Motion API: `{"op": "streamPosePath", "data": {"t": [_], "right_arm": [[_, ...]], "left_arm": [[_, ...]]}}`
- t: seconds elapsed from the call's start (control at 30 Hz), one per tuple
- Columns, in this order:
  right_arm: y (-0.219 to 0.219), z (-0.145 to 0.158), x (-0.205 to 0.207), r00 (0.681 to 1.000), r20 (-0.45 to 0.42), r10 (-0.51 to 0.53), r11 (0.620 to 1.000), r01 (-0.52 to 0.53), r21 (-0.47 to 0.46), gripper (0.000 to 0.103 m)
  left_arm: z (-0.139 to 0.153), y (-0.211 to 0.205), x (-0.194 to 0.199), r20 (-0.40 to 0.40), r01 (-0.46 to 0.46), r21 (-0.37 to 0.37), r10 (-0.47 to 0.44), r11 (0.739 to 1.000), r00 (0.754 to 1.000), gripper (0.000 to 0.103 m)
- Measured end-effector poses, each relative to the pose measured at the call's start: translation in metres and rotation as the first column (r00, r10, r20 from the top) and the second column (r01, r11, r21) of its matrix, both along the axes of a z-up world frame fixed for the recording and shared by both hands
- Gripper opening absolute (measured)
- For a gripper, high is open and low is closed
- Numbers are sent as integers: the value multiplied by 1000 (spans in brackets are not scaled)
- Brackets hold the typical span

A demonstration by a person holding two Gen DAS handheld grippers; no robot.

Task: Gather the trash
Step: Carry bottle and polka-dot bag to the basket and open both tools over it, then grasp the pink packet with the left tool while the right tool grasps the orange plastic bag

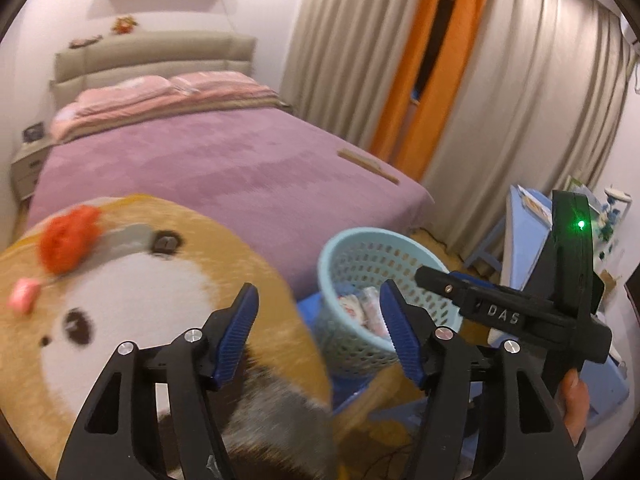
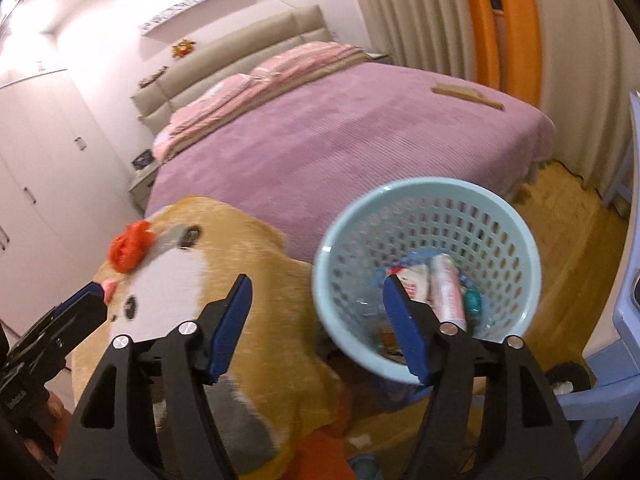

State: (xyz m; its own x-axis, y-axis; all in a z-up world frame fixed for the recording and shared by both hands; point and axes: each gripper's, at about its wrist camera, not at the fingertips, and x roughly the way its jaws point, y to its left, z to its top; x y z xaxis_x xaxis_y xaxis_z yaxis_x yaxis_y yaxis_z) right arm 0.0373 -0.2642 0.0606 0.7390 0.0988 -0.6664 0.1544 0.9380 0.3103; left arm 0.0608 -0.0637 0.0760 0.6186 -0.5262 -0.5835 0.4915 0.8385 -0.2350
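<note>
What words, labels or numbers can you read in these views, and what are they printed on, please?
"DAS": raised letters on the right claw's black body.
Print on the wrappers in the blue basket: too blurred to read.
Marking on the left claw's body: too blurred to read.

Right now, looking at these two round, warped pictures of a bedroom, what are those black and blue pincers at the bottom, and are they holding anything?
No robot here: a person carries a hand-held claw in each hand, each with a wide-angle camera looking along its fingers. One picture comes from the left claw, the other from the right claw; each also glimpses the other. Both stand open and empty. Beside the purple bed a pale blue basket holds trash: a wrapper and some packets. On its left is a big tan plush toy with something red on top. A flat wooden piece lies on the bed.
</note>
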Motion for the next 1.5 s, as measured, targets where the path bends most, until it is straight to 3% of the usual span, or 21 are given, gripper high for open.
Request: {"op": "streamPosePath", "data": {"t": [0.13, 0.2, 0.47, 0.73, 1.07, 1.33, 1.5], "right_arm": [[37, 16, 1, 998, 18, 67, 998, -67, -1, 69], [57, 23, 2, 995, 28, 100, 995, -100, -14, 77], [144, 40, 32, 976, 28, 217, 974, -215, -73, 80], [224, 42, 93, 940, 50, 338, 936, -330, -123, 81], [287, -11, 184, 903, -6, 430, 899, -429, -89, 81], [329, -46, 232, 887, -34, 461, 884, -463, -62, 81], [339, -61, 252, 891, -52, 451, 889, -454, -56, 81]], "left_arm": [[12, 51, -17, 32, -111, 21, 111, 994, 993, 72], [17, 72, -19, 34, -161, 25, 160, 987, 987, 76], [8, 177, 2, 6, -359, 52, 359, 932, 933, 77], [-15, 253, 48, -49, -476, 44, 478, 878, 877, 77], [-64, 276, 110, -71, -498, 139, 511, 856, 857, 80], [-96, 286, 160, -124, -533, 159, 552, 831, 825, 80], [-110, 285, 168, -149, -519, 152, 539, 841, 829, 74]]}}
